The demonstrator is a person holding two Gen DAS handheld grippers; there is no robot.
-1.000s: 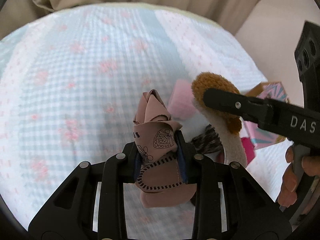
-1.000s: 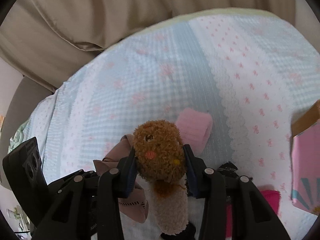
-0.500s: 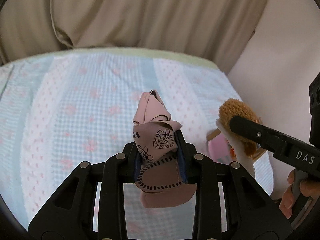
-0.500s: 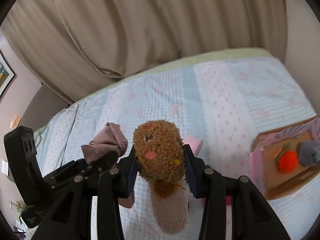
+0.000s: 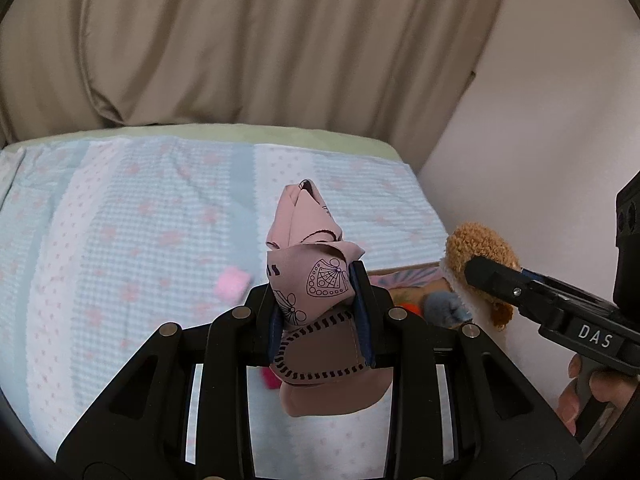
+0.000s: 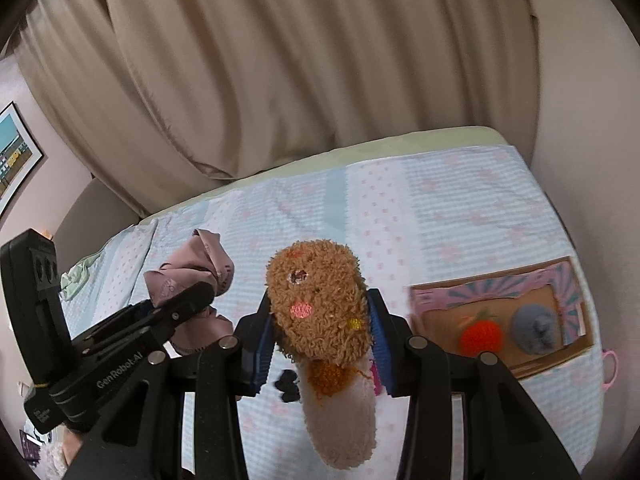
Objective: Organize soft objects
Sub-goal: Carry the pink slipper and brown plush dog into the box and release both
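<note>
Your left gripper point(image 5: 320, 312) has its jaws clamped on the pink cloth point(image 5: 316, 276), held up above the bed point(image 5: 120, 240). Your right gripper point(image 6: 322, 344) has its jaws clamped on the brown plush point(image 6: 320, 312), its pale end hanging below. To the right on the bed lies a box point(image 6: 560, 360) with an orange ball point(image 6: 480, 336) and a grey ball point(image 6: 534, 328) inside.
</note>
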